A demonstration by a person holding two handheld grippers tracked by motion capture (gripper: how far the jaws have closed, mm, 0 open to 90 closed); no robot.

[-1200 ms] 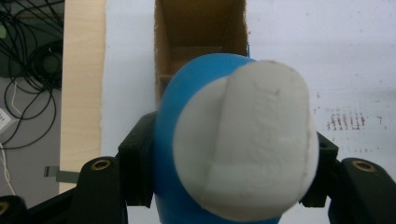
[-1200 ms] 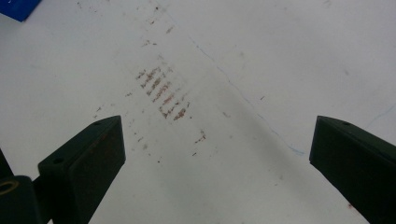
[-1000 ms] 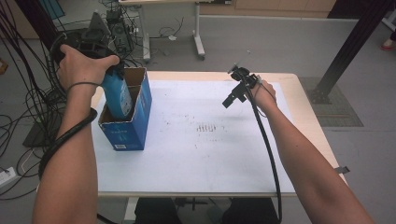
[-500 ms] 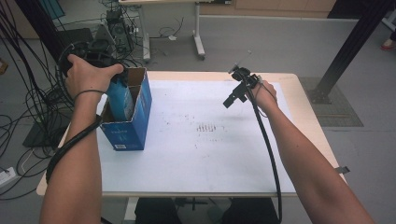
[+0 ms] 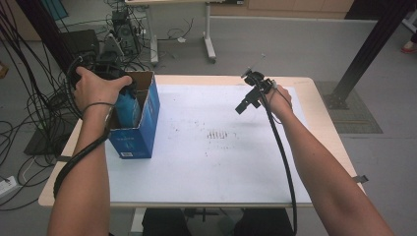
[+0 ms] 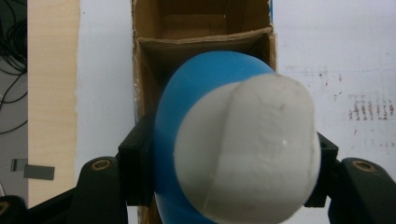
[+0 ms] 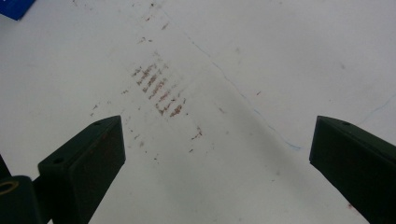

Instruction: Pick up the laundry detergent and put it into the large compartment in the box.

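Note:
A blue bottle (image 5: 128, 109) with a white cap (image 6: 247, 149) stands partly inside an open blue cardboard box (image 5: 137, 140) at the table's left. My left gripper (image 5: 127, 92) is shut on the bottle's sides from above, under the person's left hand. In the left gripper view the black jaws press on both sides of the bottle (image 6: 187, 93), with the box's brown inside (image 6: 205, 32) beyond it. My right gripper (image 5: 244, 104) hovers over the far middle of the table, its jaws open and nothing between them (image 7: 215, 154).
A white sheet (image 5: 221, 167) covers the wooden table, with brown smudges (image 5: 220, 134) in its middle (image 7: 159, 88). Cables and equipment (image 5: 98, 44) crowd the floor at the left. A black post (image 5: 364, 54) stands at the right.
My left gripper has sunk with the bottle, which now sits deeper in the box. The right gripper has stayed where it was.

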